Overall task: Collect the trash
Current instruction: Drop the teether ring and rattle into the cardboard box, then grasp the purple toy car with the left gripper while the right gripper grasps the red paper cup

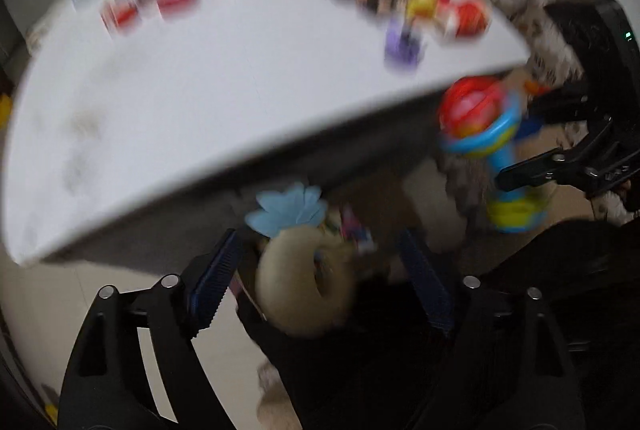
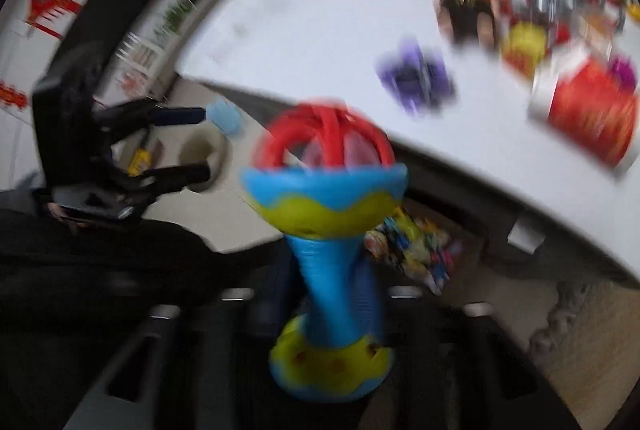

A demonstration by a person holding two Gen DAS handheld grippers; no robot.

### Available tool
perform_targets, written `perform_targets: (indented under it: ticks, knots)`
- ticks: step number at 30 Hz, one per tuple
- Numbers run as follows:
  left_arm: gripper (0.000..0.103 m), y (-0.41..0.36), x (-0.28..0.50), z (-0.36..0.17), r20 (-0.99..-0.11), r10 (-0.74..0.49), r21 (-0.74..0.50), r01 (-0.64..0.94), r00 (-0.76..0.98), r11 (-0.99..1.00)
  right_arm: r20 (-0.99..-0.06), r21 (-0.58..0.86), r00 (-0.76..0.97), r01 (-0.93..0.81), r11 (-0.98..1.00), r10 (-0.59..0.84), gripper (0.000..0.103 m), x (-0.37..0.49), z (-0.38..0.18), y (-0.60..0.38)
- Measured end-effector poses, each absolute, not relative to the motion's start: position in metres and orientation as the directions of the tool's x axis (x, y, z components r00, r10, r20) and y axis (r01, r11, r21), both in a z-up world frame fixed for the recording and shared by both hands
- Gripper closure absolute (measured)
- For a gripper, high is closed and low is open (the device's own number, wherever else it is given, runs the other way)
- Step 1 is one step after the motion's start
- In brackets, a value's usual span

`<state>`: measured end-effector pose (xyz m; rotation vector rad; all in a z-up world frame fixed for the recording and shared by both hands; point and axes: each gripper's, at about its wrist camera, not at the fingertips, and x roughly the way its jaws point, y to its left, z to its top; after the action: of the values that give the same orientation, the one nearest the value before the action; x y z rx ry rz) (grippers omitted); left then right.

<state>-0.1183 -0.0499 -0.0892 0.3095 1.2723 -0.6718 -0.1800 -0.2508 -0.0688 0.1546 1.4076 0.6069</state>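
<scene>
- White counter (image 1: 240,102) fills both views, heavily blurred; its far edge is crowded with colourful packets and toys.
- Below the counter edge sits a bin or box (image 2: 416,250) of mixed colourful trash, only partly visible.
- Right gripper (image 2: 320,294) is clenched on the blue stem of a toy rattle (image 2: 324,198), red cage on top, held off the counter near that bin.
- Left gripper (image 1: 320,270) is spread wide, holding nothing; a beige ring (image 1: 304,286) and a blue paper bit (image 1: 288,206) lie beyond its fingers.
- Risk: fast motion plus a narrow, smooth stem; the rattle could twist, slip and miss the bin.
</scene>
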Motion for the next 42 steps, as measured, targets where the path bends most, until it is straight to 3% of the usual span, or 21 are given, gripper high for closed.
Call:
perform_targets:
  ticks: [3, 6, 11, 16, 17, 22, 23, 24, 26, 28, 35, 42]
  knots:
    - [0.024, -0.047, -0.116, -0.119, -0.969, -0.231, -0.134, 0.588, 0.093, 0.798, -0.901, 0.396, 0.047, -0.317, 0.862, 0.431, 0.047, -0.184, -0.078, -0.261]
    - [0.024, -0.046, -0.111, -0.099, -0.949, -0.285, -0.157, 0.577, 0.137, 0.801, -0.885, 0.353, 0.201, -0.298, 0.887, 0.420, 0.047, -0.186, -0.040, -0.289]
    - [0.024, -0.084, -0.087, -0.064, -0.895, -0.389, -0.166, 0.647, 0.218, 0.744, -0.833, 0.318, 0.477, -0.005, 0.948, 0.282, 0.034, -0.158, -0.004, -0.357]
    - [0.024, -0.138, -0.068, -0.055, -0.858, -0.458, -0.130, 0.763, 0.234, 0.633, -0.838, 0.358, 0.511, 0.249, 0.900, 0.192, 0.032, -0.137, -0.014, -0.393]
    - [0.024, -0.147, -0.065, -0.055, -0.853, -0.467, -0.128, 0.776, 0.231, 0.617, -0.841, 0.371, 0.507, 0.282, 0.885, 0.191, 0.027, -0.133, -0.018, -0.396]
    - [0.023, -0.193, -0.046, -0.084, -0.873, -0.446, -0.113, 0.810, 0.195, 0.575, -0.875, 0.398, 0.430, 0.381, 0.835, 0.221, 0.027, -0.102, -0.049, -0.388]
    - [0.023, -0.198, -0.047, -0.084, -0.863, -0.439, -0.065, 0.808, 0.249, 0.585, -0.884, 0.378, 0.419, 0.377, 0.846, 0.208, 0.030, -0.097, -0.052, -0.384]
    - [0.024, -0.203, -0.047, -0.086, -0.860, -0.429, -0.031, 0.812, 0.275, 0.582, -0.897, 0.342, 0.399, 0.359, 0.868, 0.189, 0.041, -0.091, -0.053, -0.381]
    - [0.036, -0.206, -0.048, -0.087, -0.852, -0.432, -0.003, 0.823, 0.296, 0.568, -0.906, 0.313, 0.379, 0.305, 0.899, 0.187, 0.062, -0.090, -0.049, -0.377]
    - [0.064, -0.196, -0.045, -0.081, -0.842, -0.442, -0.007, 0.812, 0.310, 0.583, -0.896, 0.355, 0.379, 0.295, 0.887, 0.232, 0.065, -0.092, -0.051, -0.382]
    - [0.064, -0.150, -0.013, -0.070, -0.836, -0.481, -0.174, 0.702, 0.265, 0.690, -0.841, 0.412, 0.474, 0.246, 0.877, 0.262, 0.065, -0.098, -0.023, -0.387]
    - [0.064, -0.113, -0.013, -0.019, -0.786, -0.520, -0.204, 0.653, 0.335, 0.729, -0.788, 0.426, 0.544, 0.142, 0.893, 0.290, 0.064, -0.096, 0.019, -0.381]
